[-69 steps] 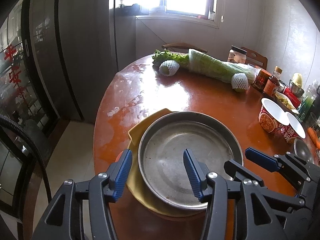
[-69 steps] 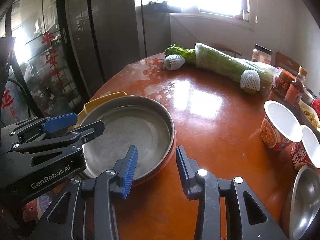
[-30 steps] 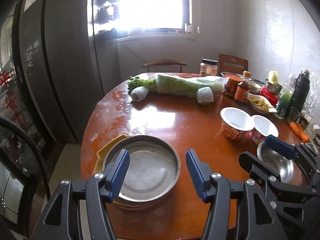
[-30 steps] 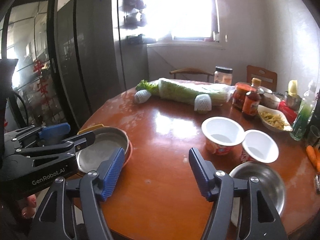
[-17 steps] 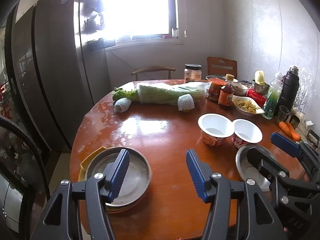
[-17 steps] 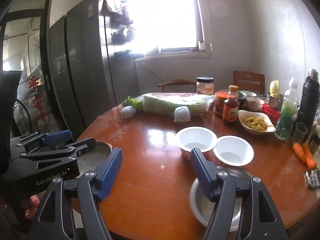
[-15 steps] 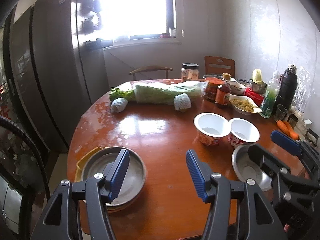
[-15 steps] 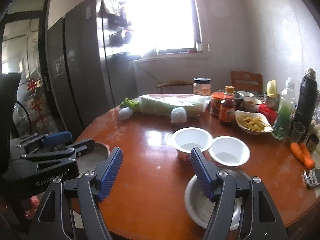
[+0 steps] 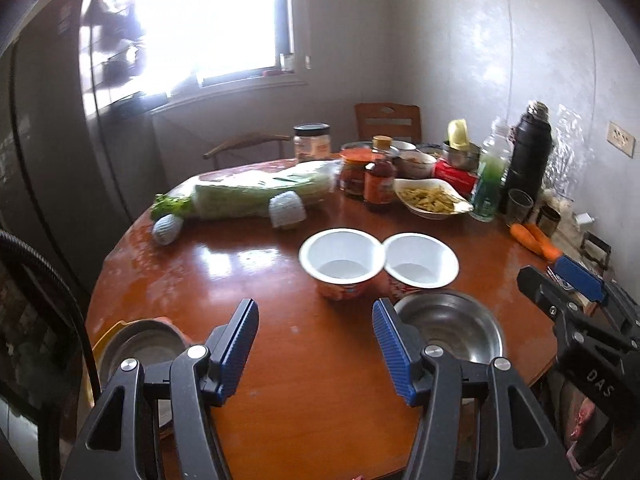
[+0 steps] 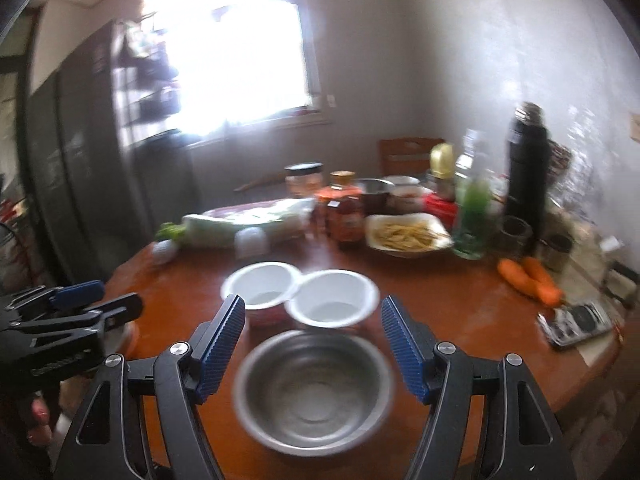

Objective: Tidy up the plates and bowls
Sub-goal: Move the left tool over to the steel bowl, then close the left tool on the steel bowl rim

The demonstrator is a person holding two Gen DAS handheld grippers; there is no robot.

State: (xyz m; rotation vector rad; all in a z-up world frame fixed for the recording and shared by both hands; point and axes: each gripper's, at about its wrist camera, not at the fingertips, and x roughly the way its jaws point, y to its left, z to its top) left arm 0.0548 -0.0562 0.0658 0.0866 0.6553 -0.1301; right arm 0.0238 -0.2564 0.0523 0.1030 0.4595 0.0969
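Observation:
A steel bowl (image 10: 314, 390) sits near the front edge of the round wooden table (image 9: 260, 264); it also shows in the left wrist view as the steel bowl (image 9: 450, 328). Behind it stand two white paper bowls side by side (image 10: 260, 284) (image 10: 334, 298). A stack with a steel plate on top (image 9: 140, 348) lies at the table's left edge, partly behind my left gripper (image 9: 314, 346). That gripper is open and empty, hovering over bare wood. My right gripper (image 10: 312, 346) is open and empty, above the steel bowl's rim.
A wrapped cabbage (image 9: 256, 194), two netted fruits, jars, sauce bottles (image 9: 380, 184), a dish of food (image 9: 432, 202), a green bottle, a black flask (image 9: 528, 152) and carrots (image 9: 534, 236) crowd the back and right. Chairs and a window stand behind.
Both grippers have pulled back and swung right, away from the steel plate. The plate has slid to the left edge of view; the steel bowl now lies under the right gripper.

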